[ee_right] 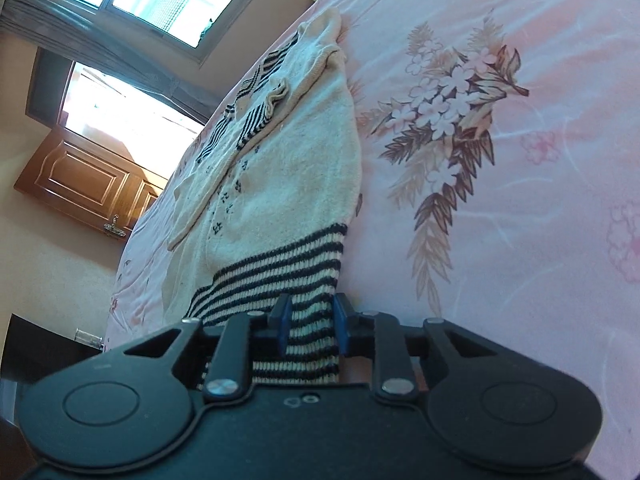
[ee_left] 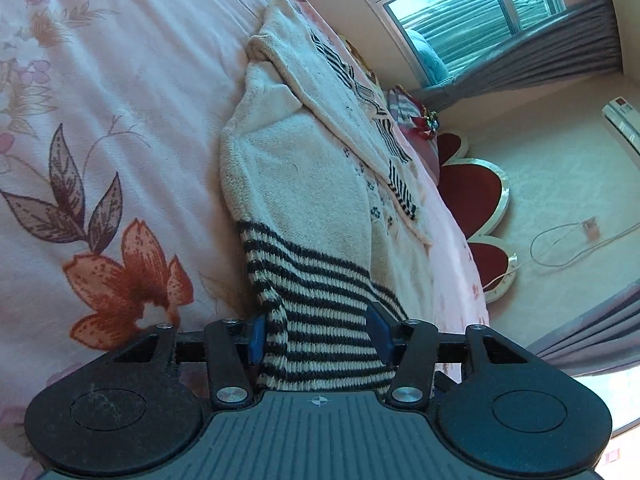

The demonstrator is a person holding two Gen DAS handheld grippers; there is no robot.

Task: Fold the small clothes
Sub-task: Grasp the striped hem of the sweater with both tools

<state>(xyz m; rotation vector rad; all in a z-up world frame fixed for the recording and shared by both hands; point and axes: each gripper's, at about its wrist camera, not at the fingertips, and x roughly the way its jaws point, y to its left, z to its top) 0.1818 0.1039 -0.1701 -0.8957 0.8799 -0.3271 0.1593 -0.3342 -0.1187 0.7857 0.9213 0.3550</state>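
Pink floral bedding (ee_left: 120, 128) covered the bed, and on it lay a cream knitted sweater (ee_left: 296, 168), stretched lengthwise away from both cameras, sleeves folded across its body. Its black-and-white striped hem (ee_left: 320, 300) sat nearest both grippers. Left gripper (ee_left: 318, 338) – jaws part open, blue pads either side of the hem with the knit bunched between them. Right gripper (ee_right: 310, 328) – jaws narrower, pads pressed against a strip of the same hem (ee_right: 280, 272). Beyond the bed edge stood a red heart-shaped headboard (ee_left: 476, 196), a window (ee_left: 472, 12) with grey curtains, and a wooden door (ee_right: 84, 184).
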